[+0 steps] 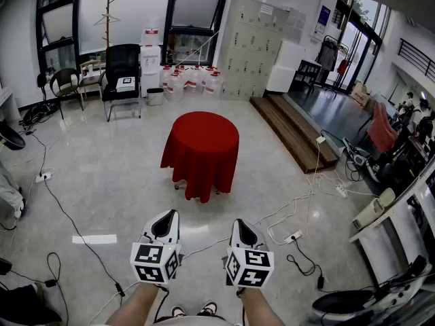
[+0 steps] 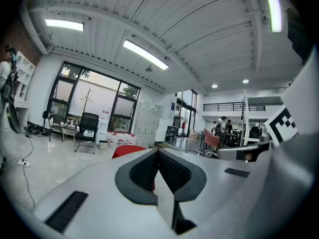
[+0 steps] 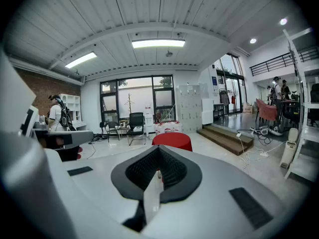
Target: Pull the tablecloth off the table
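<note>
Nothing of the pull is done yet: the red tablecloth (image 1: 202, 148) drapes fully over the round bench at the centre of the head view. The left hand-held gripper (image 1: 165, 223) and right hand-held gripper (image 1: 243, 231), at lower middle, are both clenched on nothing, well apart from the cloth. Approach, grasp and pull all remain.

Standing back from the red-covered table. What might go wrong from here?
The white extension lead on the floor ahead could trip you. The left gripper and right gripper are shut and empty; open them before reaching the tablecloth. It drapes nearly floor-length, so it may snag coming off.
</note>
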A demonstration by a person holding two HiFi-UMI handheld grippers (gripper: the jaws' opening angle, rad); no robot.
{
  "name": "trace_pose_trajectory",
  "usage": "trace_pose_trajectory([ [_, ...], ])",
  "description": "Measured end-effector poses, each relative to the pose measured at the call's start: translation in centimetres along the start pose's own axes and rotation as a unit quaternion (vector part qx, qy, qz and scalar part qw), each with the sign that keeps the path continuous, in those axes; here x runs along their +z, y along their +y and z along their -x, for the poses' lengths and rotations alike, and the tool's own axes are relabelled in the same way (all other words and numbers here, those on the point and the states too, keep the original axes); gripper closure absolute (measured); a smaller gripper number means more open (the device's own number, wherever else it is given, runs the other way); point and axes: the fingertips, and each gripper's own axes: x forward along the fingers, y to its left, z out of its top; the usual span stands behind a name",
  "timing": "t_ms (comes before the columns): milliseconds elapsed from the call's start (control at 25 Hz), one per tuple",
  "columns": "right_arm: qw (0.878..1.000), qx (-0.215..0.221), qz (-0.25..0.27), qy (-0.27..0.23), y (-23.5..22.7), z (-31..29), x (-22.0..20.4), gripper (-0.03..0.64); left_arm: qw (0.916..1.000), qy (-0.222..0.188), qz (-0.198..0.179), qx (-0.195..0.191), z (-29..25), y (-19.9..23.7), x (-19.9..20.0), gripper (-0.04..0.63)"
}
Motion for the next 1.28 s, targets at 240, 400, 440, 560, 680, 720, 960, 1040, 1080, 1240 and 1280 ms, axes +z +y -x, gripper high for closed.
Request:
trace_pose_trajectory([
  [240,1.000,0.001,0.004,0.000,0.8,0.2,0.3,0.592,1.0000,0.003,-0.008,-0.003,0.6,0.2,0.0,0.578],
  [400,1.000,0.008,-0.014,0.005,1.6,-0.2,-0.2,0.592,0.9998,0.003,-0.016,-0.007,1.0,0.6,-0.1,0.578],
  [440,1.000,0.007,-0.018,0.004,1.6,-0.2,-0.3,0.592,0.9998,0.004,-0.019,-0.008,1.1,0.6,-0.1,0.578],
  [560,1.000,0.004,-0.023,0.005,1.9,0.1,-0.6,0.592,0.9996,0.006,-0.025,-0.008,1.6,0.9,-0.2,0.578],
  [680,0.999,0.003,-0.030,0.010,2.5,0.1,-1.3,0.592,0.9997,0.014,-0.021,-0.003,2.1,1.9,-0.8,0.578],
  [720,0.999,0.001,-0.034,0.012,2.4,0.1,-1.4,0.592,0.9997,0.017,-0.020,-0.002,2.2,2.0,-1.1,0.578],
  [960,0.999,-0.007,-0.042,0.016,1.7,-0.9,-1.8,0.592,0.9995,0.023,-0.022,0.003,1.8,2.6,-1.7,0.578],
  [1040,0.999,-0.008,-0.038,0.021,1.6,-1.8,-2.0,0.592,0.9995,0.017,-0.025,0.009,1.6,3.3,-1.7,0.578],
  [1080,0.999,-0.009,-0.036,0.023,1.5,-2.3,-2.2,0.592,0.9995,0.015,-0.026,0.013,1.3,3.8,-1.7,0.578],
  [1240,0.999,-0.007,-0.034,0.025,1.6,-4.6,-1.6,0.592,0.9993,0.014,-0.016,0.029,-0.1,6.0,-1.6,0.578],
  [1280,0.999,-0.005,-0.032,0.023,1.7,-5.3,-1.2,0.592,0.9992,0.014,-0.014,0.033,-0.5,6.6,-1.4,0.578],
])
